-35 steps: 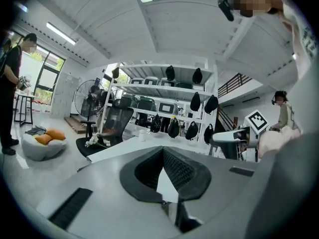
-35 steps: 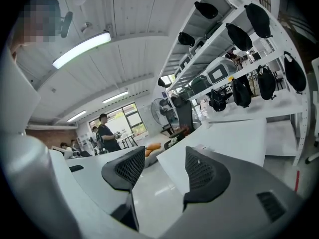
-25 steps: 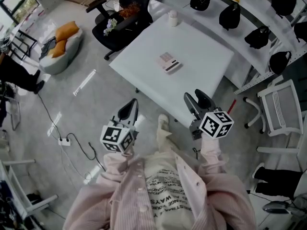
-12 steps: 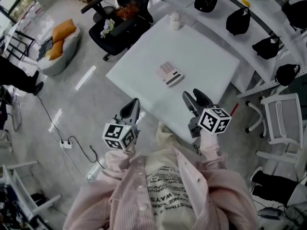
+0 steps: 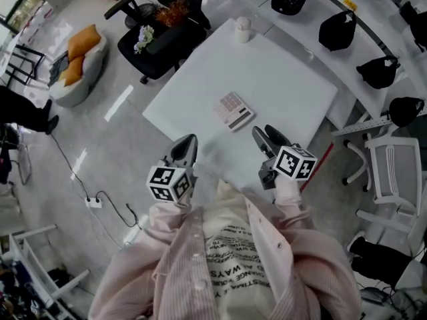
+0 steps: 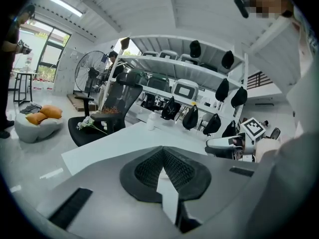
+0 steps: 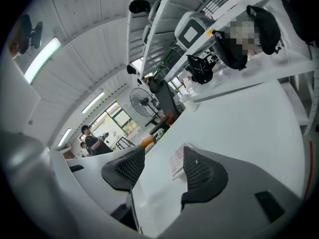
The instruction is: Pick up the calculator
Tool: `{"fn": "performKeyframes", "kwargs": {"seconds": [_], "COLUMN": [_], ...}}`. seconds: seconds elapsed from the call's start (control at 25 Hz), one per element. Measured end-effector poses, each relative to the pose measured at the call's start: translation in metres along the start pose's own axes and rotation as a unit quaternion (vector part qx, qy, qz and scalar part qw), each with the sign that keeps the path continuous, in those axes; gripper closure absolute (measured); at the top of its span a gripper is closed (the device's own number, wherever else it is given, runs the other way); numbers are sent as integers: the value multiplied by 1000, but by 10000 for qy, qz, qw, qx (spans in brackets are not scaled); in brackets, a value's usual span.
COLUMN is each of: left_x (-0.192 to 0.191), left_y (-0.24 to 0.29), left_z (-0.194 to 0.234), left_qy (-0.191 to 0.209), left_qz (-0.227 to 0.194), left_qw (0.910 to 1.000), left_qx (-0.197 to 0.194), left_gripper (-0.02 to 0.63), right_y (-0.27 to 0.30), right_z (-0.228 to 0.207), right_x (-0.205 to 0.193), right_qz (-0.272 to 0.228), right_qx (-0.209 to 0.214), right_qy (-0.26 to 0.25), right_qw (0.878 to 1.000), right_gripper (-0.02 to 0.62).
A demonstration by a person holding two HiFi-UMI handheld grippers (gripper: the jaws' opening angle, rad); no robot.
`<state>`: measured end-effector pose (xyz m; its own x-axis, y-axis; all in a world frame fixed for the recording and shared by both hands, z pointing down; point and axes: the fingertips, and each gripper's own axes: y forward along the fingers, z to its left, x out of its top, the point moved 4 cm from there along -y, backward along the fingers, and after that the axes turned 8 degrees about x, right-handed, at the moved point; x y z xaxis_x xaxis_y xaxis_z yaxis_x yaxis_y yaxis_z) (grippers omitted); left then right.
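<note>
Calculator (image 5: pixel 233 110) lies on table (image 5: pixel 287 72), bottle (image 5: pixel 241 29) at far corner; left gripper (image 5: pixel 187 143) closed empty, right gripper (image 5: pixel 265 133) parted, empty.

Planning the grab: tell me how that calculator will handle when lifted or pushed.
The calculator looks a thin, rigid slab: probably stiff and light. Flat on the smooth white table, it would likely slide, not tip or roll.

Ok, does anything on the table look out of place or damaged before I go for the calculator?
Nothing stands out. The calculator lies flat, keys up, on the white table. A small white container stands upright at the far corner. The right tool is open and short of the calculator.
</note>
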<state>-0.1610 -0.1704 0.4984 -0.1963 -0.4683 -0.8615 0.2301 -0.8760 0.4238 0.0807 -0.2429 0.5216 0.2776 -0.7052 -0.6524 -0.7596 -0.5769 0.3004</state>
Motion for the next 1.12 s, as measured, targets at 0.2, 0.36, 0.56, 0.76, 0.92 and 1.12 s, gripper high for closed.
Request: {"fn": "performKeyframes", "kwargs": {"seconds": [0.2,0.36,0.56,0.76,0.92,1.12], "left_x": [-9,-17,-24,-32,-41,-53], "left_y": [22,36,49,66,83,106], "left_z": [0,1,7,11,13,16], "left_qy": [-158,-209,-258,-272,-273,-325], "left_qz": [219,371,551,755,946,1185], "left_qw": [9996,9991,9981,9968,9951,9923], "left_qx": [-12,-31,28,10,-52,-145], "left_gripper": [604,604,604,604,604,604], "right_y": [17,32,51,67,77,93], "right_z": [-17,-29,-46,-59,-72,-83], "right_x": [-4,-9,-20,-25,-32,-41], "right_qz": [175,311,474,480,490,516], "right_qx": [-38,-109,-252,-493,-709,-822], "right_qy": [246,336,495,706,822,1101], "right_qw": [9995,9989,9973,9951,9929,9892], "right_gripper": [373,373,373,371,371,371]}}
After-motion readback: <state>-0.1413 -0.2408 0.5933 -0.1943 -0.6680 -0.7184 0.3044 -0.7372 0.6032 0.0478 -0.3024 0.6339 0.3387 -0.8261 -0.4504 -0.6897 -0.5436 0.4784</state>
